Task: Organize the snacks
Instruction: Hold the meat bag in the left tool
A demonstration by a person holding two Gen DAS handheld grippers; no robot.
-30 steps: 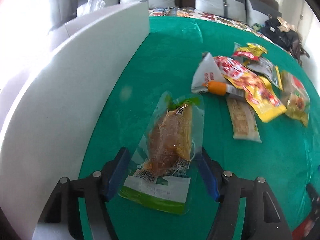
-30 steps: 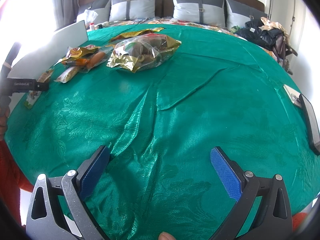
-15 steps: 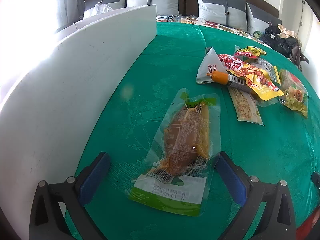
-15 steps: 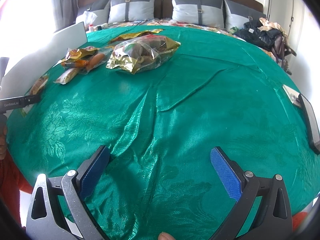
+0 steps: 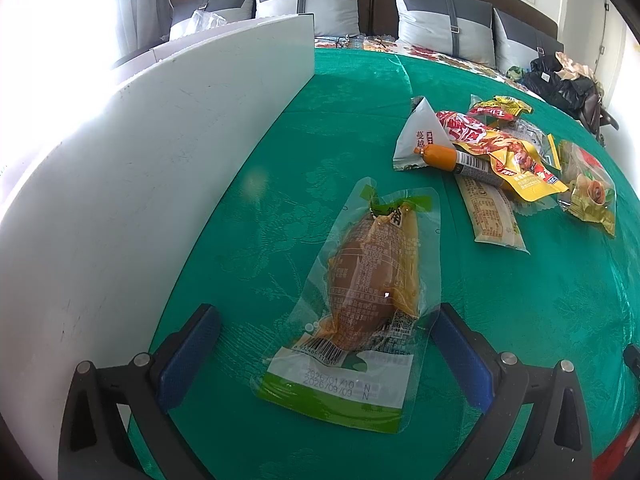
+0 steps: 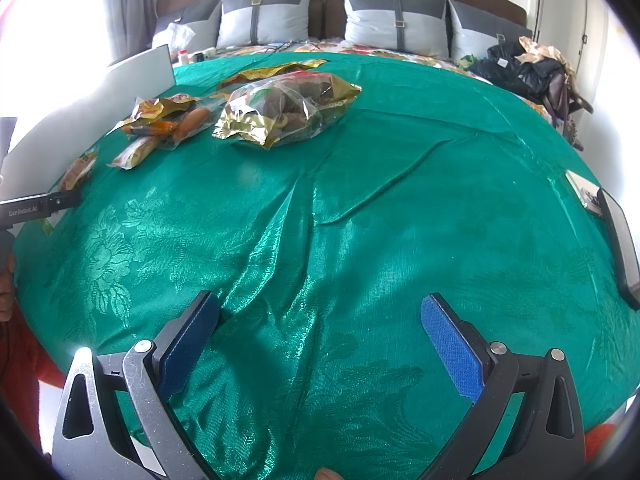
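Down low, left gripper (image 5: pixel 326 312) with jaws spread wide, gripping nothing. Between those jaws, flat on the green cloth (image 5: pixel 520 320): a see-through pouch (image 5: pixel 360 292) with green ends. Inside the pouch, one fat brown lump with a bit of yellow beside it. Bottom end of the pouch close to the right-hand pad, but not squeezed by either pad.

Just outside the left-hand jaw, a tall white board (image 5: pixel 140 200) standing on its edge.

Farther out, ahead of the jaws and off to the right, a small heap of snacks. On the near side of the heap, a white three-corner pack (image 5: pixel 420 136) with an orange sausage (image 5: pixel 440 155) lying across its bottom corner. Next to these, a yellow and red pack (image 5: pixel 512 160) on top of a long pale pack (image 5: pixel 494 216). At the far right of the heap, a clear bag (image 5: pixel 592 192) with a swirly yellow snack inside.

Over on the other side, right gripper (image 6: pixel 320 299) also let go, jaws wide apart, only wrinkly green cloth between them. Far ahead of these jaws and a little to the left, a big clear and gold bag (image 6: pixel 288 112), puffy and stuffed with lots of small brown bits. Well off past the right-hand jaw, a dark flat thing (image 6: pixel 618 248) at the cloth's edge.
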